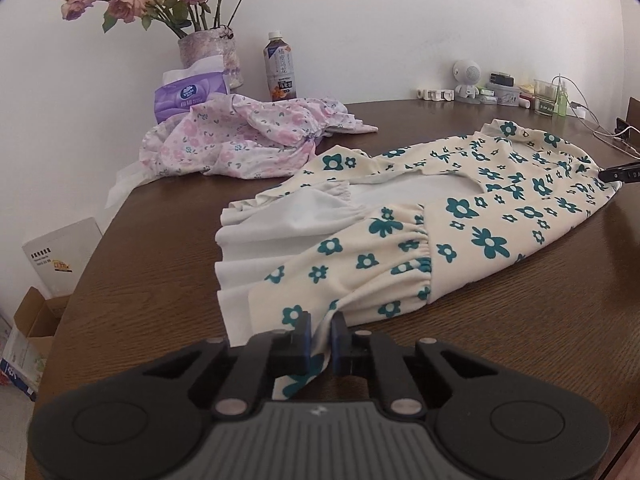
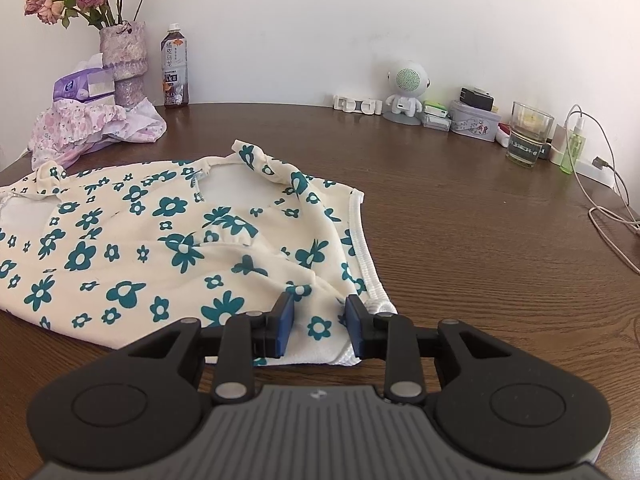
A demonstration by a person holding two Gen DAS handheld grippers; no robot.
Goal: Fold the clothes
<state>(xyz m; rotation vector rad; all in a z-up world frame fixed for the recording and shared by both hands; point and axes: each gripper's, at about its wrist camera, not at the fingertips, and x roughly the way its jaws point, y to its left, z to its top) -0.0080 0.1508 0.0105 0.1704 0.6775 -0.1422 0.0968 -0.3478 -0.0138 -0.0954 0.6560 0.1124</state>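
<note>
A cream garment with teal flowers (image 1: 480,216) lies spread on the brown wooden table (image 1: 152,240), partly turned so its white inside shows. My left gripper (image 1: 320,334) is shut on a pinch of its near hem, with cloth squeezed between the blue pads. In the right wrist view the same garment (image 2: 140,240) fills the left half. My right gripper (image 2: 320,318) stands open, its fingers on either side of the stitched corner by the white trim. The right gripper's tip (image 1: 620,174) also shows at the garment's far right edge.
A crumpled pink floral garment (image 1: 240,140) lies at the back left, by a purple tissue pack (image 1: 188,94), a vase of dried roses (image 1: 210,56) and a drink bottle (image 1: 280,68). Along the back right stand a white robot figure (image 2: 406,92), a glass (image 2: 528,134) and cables (image 2: 608,208).
</note>
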